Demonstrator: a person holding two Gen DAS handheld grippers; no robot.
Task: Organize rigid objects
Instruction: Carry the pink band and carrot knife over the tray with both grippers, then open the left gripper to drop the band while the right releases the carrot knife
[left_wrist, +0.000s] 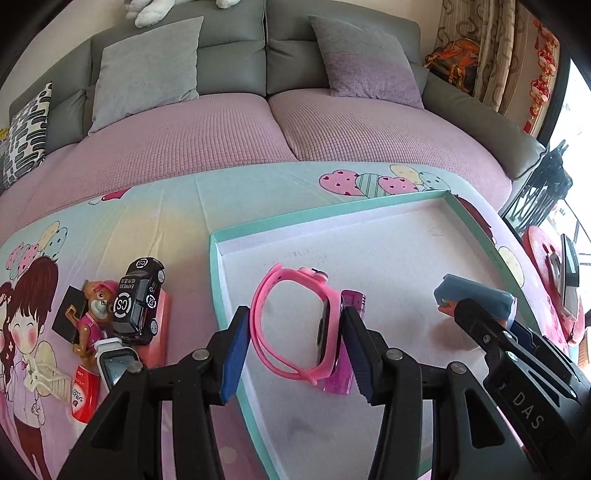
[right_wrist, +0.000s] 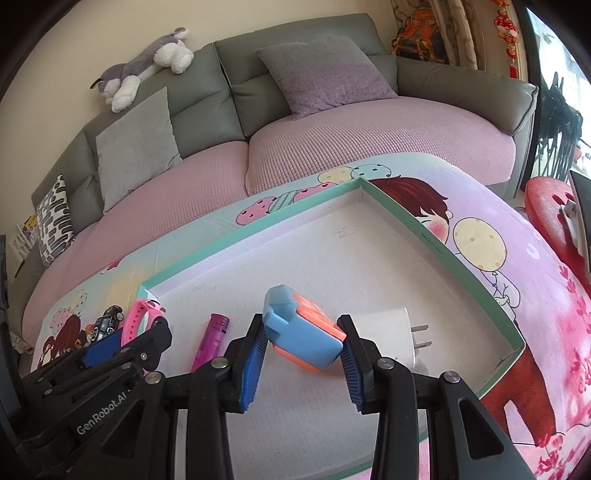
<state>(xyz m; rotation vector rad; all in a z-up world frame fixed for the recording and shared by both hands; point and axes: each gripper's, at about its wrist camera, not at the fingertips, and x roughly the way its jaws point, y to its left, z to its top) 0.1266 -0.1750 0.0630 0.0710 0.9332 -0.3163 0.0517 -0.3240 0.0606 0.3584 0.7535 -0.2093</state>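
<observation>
Left gripper (left_wrist: 293, 343) pinches pink watch (left_wrist: 295, 325); right gripper (right_wrist: 301, 360) clamps blue-orange watch (right_wrist: 303, 338).

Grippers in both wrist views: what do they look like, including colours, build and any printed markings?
Both are matte black plastic linkages joined by round silver pivot pins. The left claw has two black fingers lined with blue ribbed pads. The right claw is built the same, its blue pads finely ridged. White lettering marks the bodies: "GenRobot.AI" on the left, "DAS" visible on the right. No cables, sleeves or hands show.
</observation>
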